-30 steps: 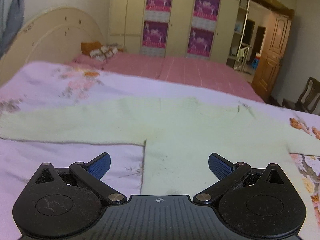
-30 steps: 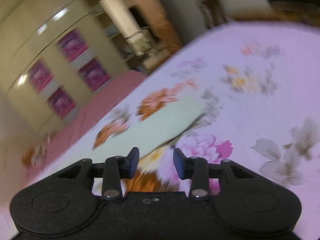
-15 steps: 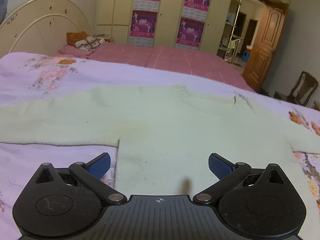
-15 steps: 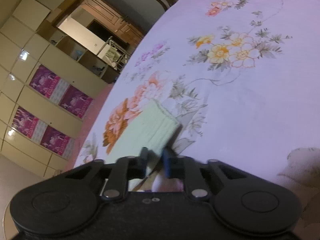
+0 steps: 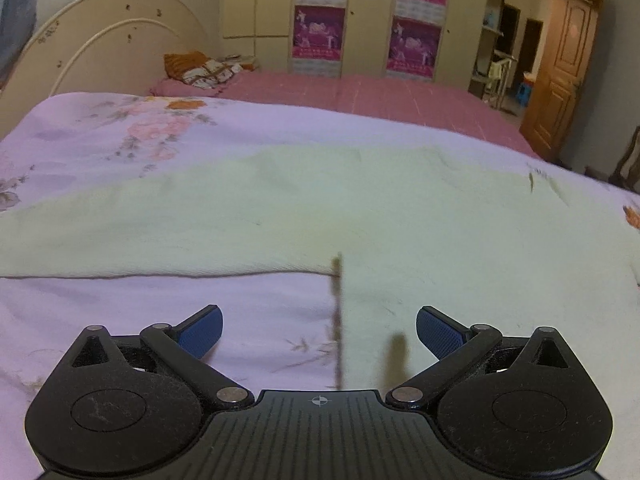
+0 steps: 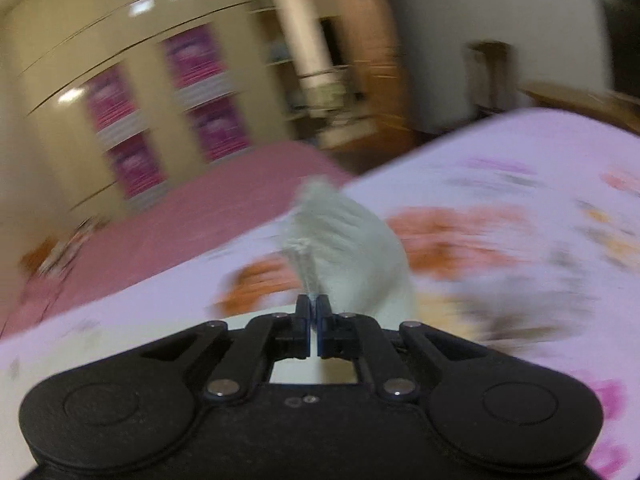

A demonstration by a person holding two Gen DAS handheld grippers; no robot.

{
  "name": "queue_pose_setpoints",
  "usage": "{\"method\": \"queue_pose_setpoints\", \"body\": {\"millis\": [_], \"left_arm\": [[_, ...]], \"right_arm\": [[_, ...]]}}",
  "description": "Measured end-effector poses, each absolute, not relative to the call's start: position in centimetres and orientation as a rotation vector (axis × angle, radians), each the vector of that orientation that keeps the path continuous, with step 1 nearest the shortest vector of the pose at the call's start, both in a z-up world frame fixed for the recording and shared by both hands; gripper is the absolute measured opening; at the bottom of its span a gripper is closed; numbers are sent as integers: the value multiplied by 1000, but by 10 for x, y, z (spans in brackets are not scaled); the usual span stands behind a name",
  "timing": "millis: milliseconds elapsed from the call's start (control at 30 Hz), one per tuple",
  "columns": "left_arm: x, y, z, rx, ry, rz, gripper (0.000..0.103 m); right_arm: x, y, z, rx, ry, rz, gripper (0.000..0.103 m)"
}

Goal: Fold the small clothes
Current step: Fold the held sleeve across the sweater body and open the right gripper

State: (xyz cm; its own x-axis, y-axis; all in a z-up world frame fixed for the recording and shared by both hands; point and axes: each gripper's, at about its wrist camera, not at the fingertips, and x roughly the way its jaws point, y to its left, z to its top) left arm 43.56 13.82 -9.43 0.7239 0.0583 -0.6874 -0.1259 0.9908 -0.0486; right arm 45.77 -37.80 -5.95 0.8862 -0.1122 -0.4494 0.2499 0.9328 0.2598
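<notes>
A pale green knitted sweater (image 5: 400,216) lies flat on the floral lilac bedspread (image 5: 120,312), one sleeve stretching left. My left gripper (image 5: 319,330) hovers open just above the sweater's left side seam under the armpit, nothing between its blue pads. In the blurred right wrist view, my right gripper (image 6: 314,310) is shut on the cuff of the sweater's other sleeve (image 6: 344,248), which is lifted off the bedspread (image 6: 520,280) and stands up in front of the fingers.
A cream headboard (image 5: 100,48) rises at the left. Behind the lilac spread lies a pink bed (image 5: 380,96) with pillows (image 5: 204,70). Wardrobes with purple posters (image 5: 320,36) line the back wall; a wooden door (image 5: 568,68) stands right.
My right gripper closed on the sleeve cuff and swung it up off the bed while rolling. My left gripper sank closer and shifted left, now over the sweater's side edge.
</notes>
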Motion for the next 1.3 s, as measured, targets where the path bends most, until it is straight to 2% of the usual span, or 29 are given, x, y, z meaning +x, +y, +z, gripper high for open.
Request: {"method": "queue_pose_setpoints", "body": {"millis": [367,400,433,467,567,633,667,733,967,1133,1167,1233,1300], "left_arm": [[421,175,-95,-185,722,116,102],[419,176,-95,-196,720,111,97],[420,176,-96,-206,723,106,76],[420,175,-96,-219,734,98,65],[426,168,-91,-262,723,53,63],[431,158,-84,-288,703,6,60],[437,152,-81,-307,697,-26,49],[454,132,-79,-339,702,-110,34],[539,43,-117,-453,825,-294,34],[573,14,-134,-466,832,-282,34],[576,11,-135,-465,829,-284,31],[584,9,-135,-436,825,-281,3],[582,19,-125,-440,765,-293,3]], "right_arm": [[503,-171,-64,92,512,162,4],[500,-158,-68,74,525,188,4],[502,-143,-71,46,538,210,4],[505,-124,-76,1,558,239,4],[505,-86,-97,-111,625,291,10],[492,-78,-95,-164,572,275,19],[483,-83,-91,-136,557,280,19],[466,-102,-85,-74,533,268,18],[422,-204,-73,88,530,88,20],[414,-251,-79,152,541,-2,21],[413,-257,-82,168,548,-16,21],[413,-268,-88,197,559,-32,21],[415,-272,-95,228,575,-38,21]]}}
